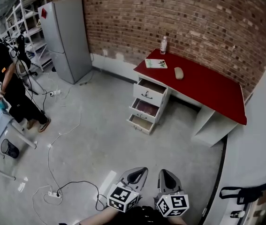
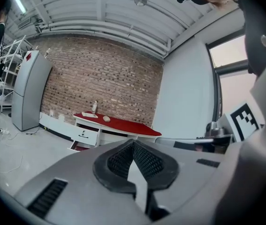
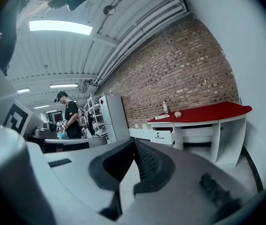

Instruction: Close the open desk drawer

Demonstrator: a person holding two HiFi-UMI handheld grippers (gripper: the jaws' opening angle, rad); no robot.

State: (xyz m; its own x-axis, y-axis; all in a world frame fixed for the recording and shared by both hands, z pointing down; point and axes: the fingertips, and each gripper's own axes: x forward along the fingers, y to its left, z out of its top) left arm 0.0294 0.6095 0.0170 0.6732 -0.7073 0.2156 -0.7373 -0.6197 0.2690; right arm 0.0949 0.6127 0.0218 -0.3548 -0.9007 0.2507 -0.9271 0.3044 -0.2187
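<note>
The job looks to be at the approach step. The red-topped surface (image 1: 208,86) stands right of centre in the upper half of the head view, against the brick wall (image 1: 179,18), and is well apart from both tools. Its three drawers (image 1: 148,93) are at the surface's left end, and all are pulled out stair-wise, the lowest seemingly furthest. Which one the task means I cannot tell. The next move likely calls for crossing the bare floor (image 1: 100,139), then setting a tool tip flat against a drawer front and pushing straight in. The left tool (image 1: 138,173) and right tool (image 1: 167,176) sit side by side at the bottom centre. They point ahead toward the drawers, tipped slightly down. In both gripper views the jaws are pressed together with nothing between them.
</note>
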